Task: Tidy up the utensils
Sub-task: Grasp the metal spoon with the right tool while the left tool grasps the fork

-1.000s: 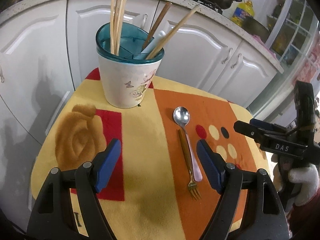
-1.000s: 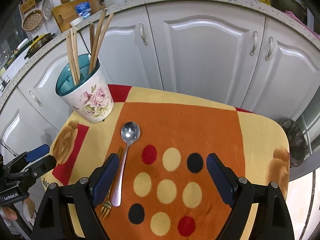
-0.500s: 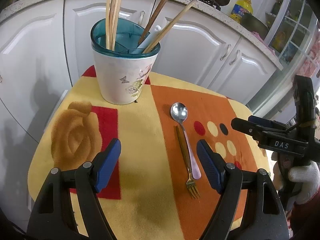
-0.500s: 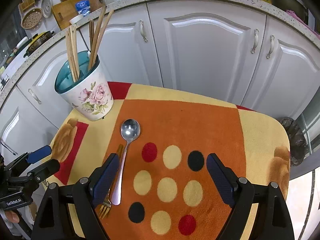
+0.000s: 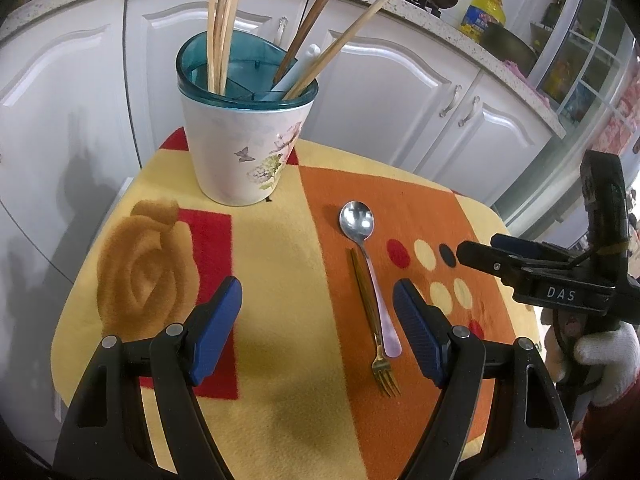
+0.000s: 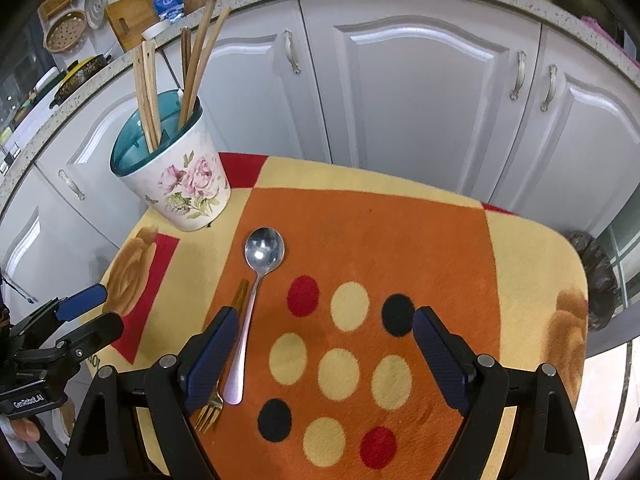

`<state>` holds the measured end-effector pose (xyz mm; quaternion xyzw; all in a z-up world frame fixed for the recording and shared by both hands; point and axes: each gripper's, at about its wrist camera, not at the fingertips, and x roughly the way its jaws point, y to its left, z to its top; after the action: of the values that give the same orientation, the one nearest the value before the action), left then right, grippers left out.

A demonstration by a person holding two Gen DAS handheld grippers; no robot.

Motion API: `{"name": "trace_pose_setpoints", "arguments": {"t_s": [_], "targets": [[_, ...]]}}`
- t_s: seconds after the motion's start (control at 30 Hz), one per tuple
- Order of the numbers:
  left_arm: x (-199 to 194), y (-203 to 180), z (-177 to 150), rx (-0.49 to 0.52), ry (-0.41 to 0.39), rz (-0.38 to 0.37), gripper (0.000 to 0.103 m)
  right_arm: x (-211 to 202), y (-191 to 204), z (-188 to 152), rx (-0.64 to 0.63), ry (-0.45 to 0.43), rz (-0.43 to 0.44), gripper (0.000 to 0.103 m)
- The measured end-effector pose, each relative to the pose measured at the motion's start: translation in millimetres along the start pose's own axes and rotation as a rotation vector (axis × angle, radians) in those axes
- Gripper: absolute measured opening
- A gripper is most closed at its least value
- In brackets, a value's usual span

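Left wrist view first: I see white cabinet doors filling the background behind everything, under a speckled counter edge. In front of them sits my worktop, covered by a fuzzy cloth in yellow, orange and red with coloured dots. I take the utensil holder as my landmark: a white flowered pot with a teal insert, standing upright at the far left part of the worktop. Pale wooden chopsticks stand in its left compartment, and darker sticks and a white handle lean out of its right side.

My left gripper hangs above the cloth on the near side of the holder, jaws spread wide, nothing between the pads. My right gripper is further right of the holder, over the dotted patch, likewise wide apart and holding nothing; from the left wrist view I see it gripped by a white-gloved hand.

Just right of the holder and nearer to me lies the spoon, bowl toward the holder, pinkish handle pointing back at me. Touching its left side lies the smaller gold fork, tines toward me, partly hidden behind my right gripper's left finger.
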<state>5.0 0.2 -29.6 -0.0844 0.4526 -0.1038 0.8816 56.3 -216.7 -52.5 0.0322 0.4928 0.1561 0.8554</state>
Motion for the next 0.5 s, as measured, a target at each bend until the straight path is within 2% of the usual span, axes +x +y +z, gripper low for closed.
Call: {"name": "trace_pose_setpoints", "arguments": {"t_s": [0.27,0.33,0.5], "targets": [[10.1,1.8,0.5,-0.011,0.024,-0.019,0.078,11.3,1.2,5.9,-0.001,0.019,0.030,0.087],[13.3,1.4,-0.7,-0.009,0.035,-0.023,0.078,17.6,4.0,11.8,-0.013,0.025,0.053,0.081],[22.0,0.5,-2.2,0.004,0.065,-0.030,0.078,40.8,16.1,28.4,-0.079,0.044,0.103,0.054]]}}
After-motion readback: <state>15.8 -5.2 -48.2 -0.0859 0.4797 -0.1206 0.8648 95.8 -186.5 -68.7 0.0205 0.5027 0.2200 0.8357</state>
